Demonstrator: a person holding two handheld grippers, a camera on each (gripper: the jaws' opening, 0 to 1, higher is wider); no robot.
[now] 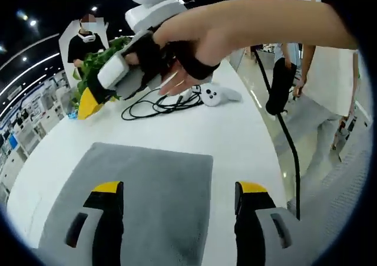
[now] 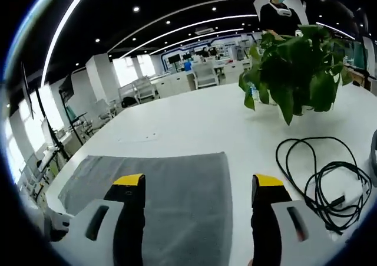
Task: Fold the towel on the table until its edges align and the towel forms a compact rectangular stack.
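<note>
A white desk (image 1: 235,130) is standing in a bright showroom, carrying a black cable (image 2: 324,177) and a leafy plant (image 2: 297,71) toward its far edge. The grey towel (image 1: 147,201) is lying flat near the desk's near edge. The left gripper (image 1: 179,189) and right gripper (image 2: 200,186) are both gaping wide above it, holding nothing.

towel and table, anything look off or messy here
Nothing looks damaged or spilled. The grey towel lies flat and unfolded on the white table. The only clutter is a loose tangle of black cable beside the potted plant, clear of the towel. Both grippers hang open above it.
</note>
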